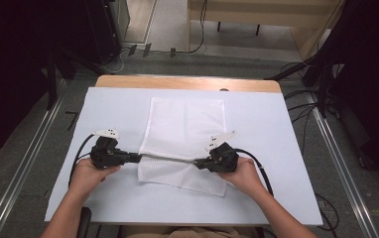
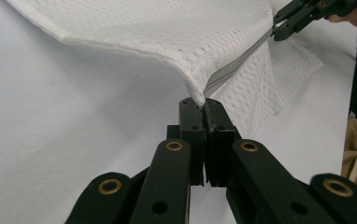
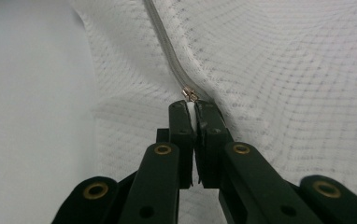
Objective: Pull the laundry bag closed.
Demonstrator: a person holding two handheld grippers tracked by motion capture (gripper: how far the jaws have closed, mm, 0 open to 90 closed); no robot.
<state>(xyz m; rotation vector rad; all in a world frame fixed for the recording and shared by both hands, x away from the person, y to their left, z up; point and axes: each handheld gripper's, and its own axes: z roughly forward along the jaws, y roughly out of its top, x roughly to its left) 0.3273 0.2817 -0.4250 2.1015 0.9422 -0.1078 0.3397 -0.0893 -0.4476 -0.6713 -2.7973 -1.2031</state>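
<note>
A white mesh bag [image 1: 185, 124] lies flat on the white-covered table [image 1: 257, 129], its grey zipper [image 1: 167, 158] running along the raised near edge. My left gripper [image 1: 139, 157] is shut on the bag's left end, where the zipper [image 2: 235, 63] stops; in the left gripper view the jaws [image 2: 203, 103] pinch the mesh corner. My right gripper [image 1: 197, 162] faces it from the right and is shut on the white pull tab just behind the metal slider [image 3: 190, 94]. The zipper tape [image 3: 167, 46] stretches taut between the two grippers. The right gripper [image 2: 279, 30] appears far off in the left gripper view.
A strip of bare wood [image 1: 187, 82] marks the table's far edge. Metal rails [image 1: 24, 163] run along both sides on the floor. Cables [image 1: 306, 111] and dark stands [image 1: 326, 74] sit at the right, beyond the table. Bare cover surrounds the bag.
</note>
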